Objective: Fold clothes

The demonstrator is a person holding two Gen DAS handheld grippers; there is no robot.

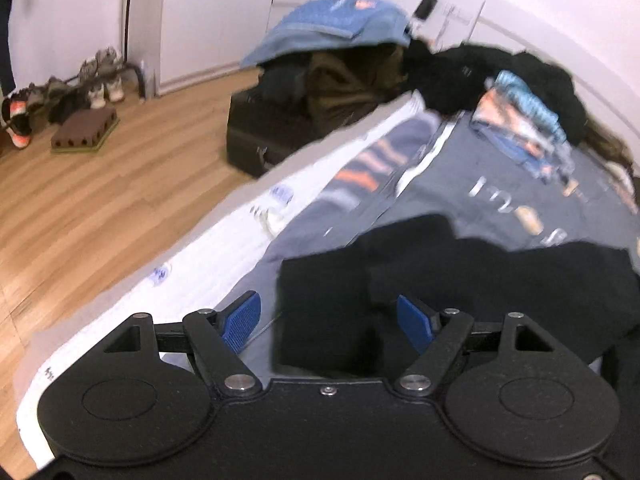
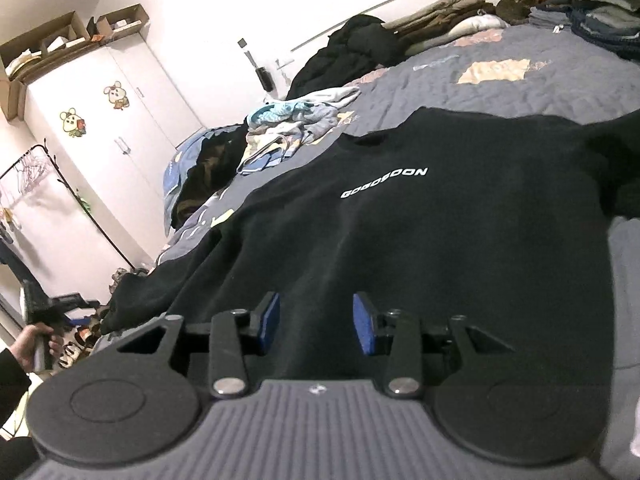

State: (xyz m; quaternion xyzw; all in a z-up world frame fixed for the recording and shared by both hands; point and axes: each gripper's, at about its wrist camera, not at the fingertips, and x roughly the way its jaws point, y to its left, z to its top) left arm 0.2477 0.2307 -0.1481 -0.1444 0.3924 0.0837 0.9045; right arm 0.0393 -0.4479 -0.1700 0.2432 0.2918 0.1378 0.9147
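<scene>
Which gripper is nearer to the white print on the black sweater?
Right. The right gripper hangs over the black sweater, below the print. The left gripper is at its sleeve, by the bed edge.

sweatshirt [image 2: 400, 232]: you have a plain black one, with small white lettering across the chest.
bedspread [image 2: 500, 92]: yours is slate grey-blue, quilted, with pale tan and pink patches.
pads [image 1: 242, 320]: the ones on your left gripper [image 1: 328, 322] are bright blue, ribbed; its body is black.
right gripper [image 2: 316, 320]: you see blue pads again, on a grey ridged body with black arms.
floor [image 1: 100, 192]: your floor is light orange-brown wood planks.
wardrobe [image 2: 120, 120]: white, with two cartoon mouse stickers.
denim garment [image 1: 332, 24]: you see faded light blue, with an orange patch.
suitcase [image 1: 260, 136]: black.
</scene>
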